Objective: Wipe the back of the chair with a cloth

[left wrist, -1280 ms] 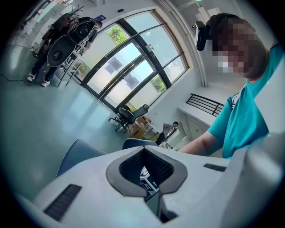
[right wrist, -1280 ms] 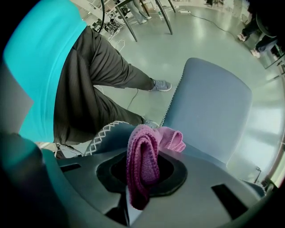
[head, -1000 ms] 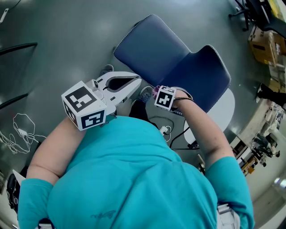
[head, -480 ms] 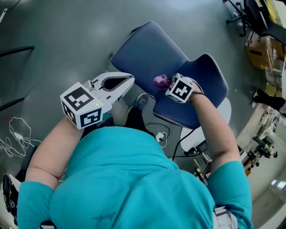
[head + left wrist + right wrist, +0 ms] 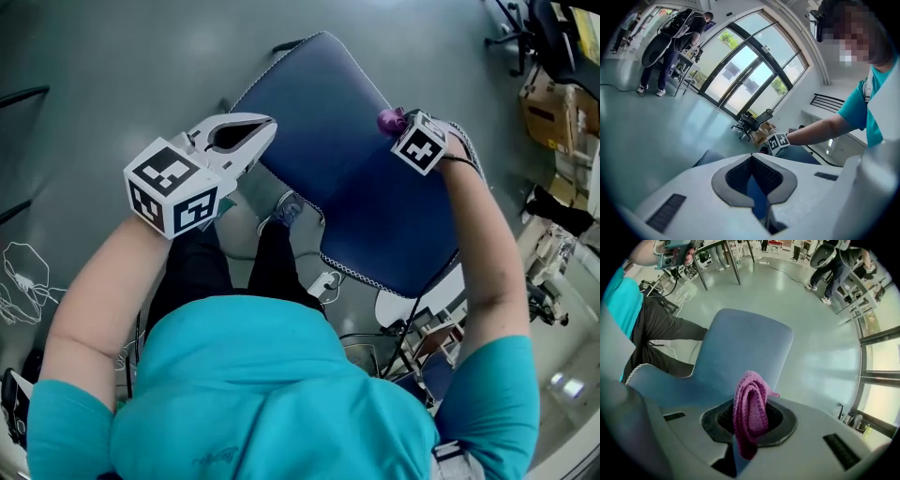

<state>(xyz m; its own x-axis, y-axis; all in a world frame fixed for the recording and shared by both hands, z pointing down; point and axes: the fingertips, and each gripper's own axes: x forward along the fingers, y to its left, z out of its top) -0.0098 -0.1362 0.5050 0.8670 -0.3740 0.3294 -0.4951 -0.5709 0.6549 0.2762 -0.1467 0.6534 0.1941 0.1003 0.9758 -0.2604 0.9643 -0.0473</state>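
Note:
A blue padded chair (image 5: 337, 178) lies below me, its back surface facing up in the head view. My right gripper (image 5: 401, 131) is over its upper right part, shut on a folded purple cloth (image 5: 389, 120). In the right gripper view the cloth (image 5: 751, 418) stands out between the jaws of that gripper (image 5: 750, 400), just above the blue chair (image 5: 740, 352). My left gripper (image 5: 265, 127) hovers at the chair's left edge, jaws shut with nothing in them. In the left gripper view the left gripper (image 5: 751, 157) points across the chair (image 5: 708, 157) toward the right gripper's marker cube (image 5: 777, 143).
My legs and shoes (image 5: 286, 208) are under the chair's near edge. Loose cables (image 5: 23, 272) lie on the grey floor at left. An office chair (image 5: 525, 28) and cardboard boxes (image 5: 553, 94) stand at the far right. People (image 5: 834, 258) stand by tables farther off.
My right gripper has carried the cloth from the chair's near edge up and to the right across the blue surface. The left gripper rose slightly and stayed shut.

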